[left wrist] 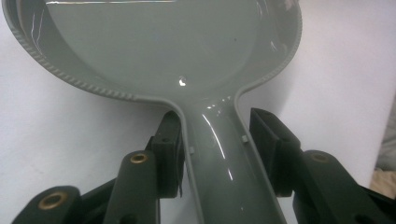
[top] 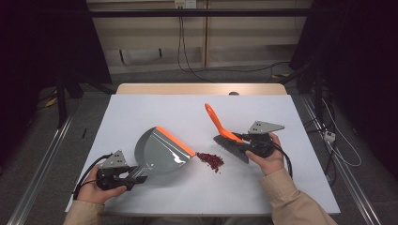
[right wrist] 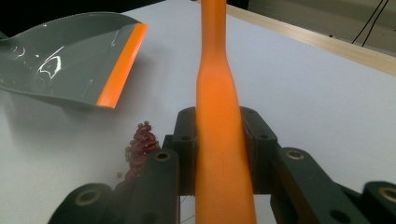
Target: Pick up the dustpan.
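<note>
Left fingers (left wrist: 215, 140) clamp dustpan (top: 159, 152) handle | right fingers (right wrist: 219, 140) clamp brush (top: 225, 133) handle | beans (top: 210, 160) between

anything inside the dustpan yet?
No. The dustpan pan looks bare and glossy in the high and left gripper views. The red beans lie on the table just off its orange lip. What is under the pan is hidden.

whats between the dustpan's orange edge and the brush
A small heap of dark red beans lies on the white table between the dustpan and the brush, seen in the high view.
</note>
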Action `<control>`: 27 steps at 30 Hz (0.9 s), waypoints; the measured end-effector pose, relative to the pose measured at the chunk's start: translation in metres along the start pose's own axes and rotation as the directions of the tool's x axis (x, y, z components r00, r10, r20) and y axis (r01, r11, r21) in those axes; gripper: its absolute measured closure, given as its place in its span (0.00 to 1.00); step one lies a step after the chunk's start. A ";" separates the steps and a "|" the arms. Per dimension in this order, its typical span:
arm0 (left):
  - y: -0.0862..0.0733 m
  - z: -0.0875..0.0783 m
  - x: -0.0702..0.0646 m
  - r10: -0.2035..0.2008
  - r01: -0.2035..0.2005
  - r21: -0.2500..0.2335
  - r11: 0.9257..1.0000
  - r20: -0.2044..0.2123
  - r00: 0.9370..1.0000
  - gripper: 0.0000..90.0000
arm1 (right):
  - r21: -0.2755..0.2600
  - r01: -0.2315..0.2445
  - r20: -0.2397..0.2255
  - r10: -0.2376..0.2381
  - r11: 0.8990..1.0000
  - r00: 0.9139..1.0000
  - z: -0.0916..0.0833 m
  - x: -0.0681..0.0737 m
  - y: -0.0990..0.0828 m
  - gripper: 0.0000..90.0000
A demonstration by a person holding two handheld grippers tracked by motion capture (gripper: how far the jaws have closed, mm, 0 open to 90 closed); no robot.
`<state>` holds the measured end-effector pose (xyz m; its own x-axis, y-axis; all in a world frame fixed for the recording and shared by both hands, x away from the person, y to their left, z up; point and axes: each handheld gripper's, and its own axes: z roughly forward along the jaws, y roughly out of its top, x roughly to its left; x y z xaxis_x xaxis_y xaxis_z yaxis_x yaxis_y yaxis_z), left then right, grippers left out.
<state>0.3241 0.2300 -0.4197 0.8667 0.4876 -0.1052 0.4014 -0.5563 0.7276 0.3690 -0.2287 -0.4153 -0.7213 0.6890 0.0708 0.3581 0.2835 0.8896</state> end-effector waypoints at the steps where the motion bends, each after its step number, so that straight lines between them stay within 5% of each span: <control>1: 0.000 0.000 -0.001 0.004 -0.004 0.009 1.000 0.000 1.000 0.64 | 0.000 0.000 0.000 0.000 1.000 1.000 0.000 0.000 0.000 0.79; 17: -0.001 0.009 -0.009 0.055 -0.061 0.078 0.995 0.074 0.996 0.63 | 0.002 -0.006 0.010 0.006 1.000 1.000 0.000 0.001 0.000 0.79; 27: 0.003 0.017 -0.011 0.059 -0.069 0.071 0.995 0.129 0.990 0.63 | 0.030 -0.004 0.035 0.003 1.000 0.999 0.005 0.004 -0.002 0.79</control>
<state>0.3208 0.2115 -0.4284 0.9199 0.3629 -0.1486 0.3608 -0.6351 0.6829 0.3687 -0.2235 -0.4191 -0.6989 0.7129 0.0577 0.3789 0.3007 0.8752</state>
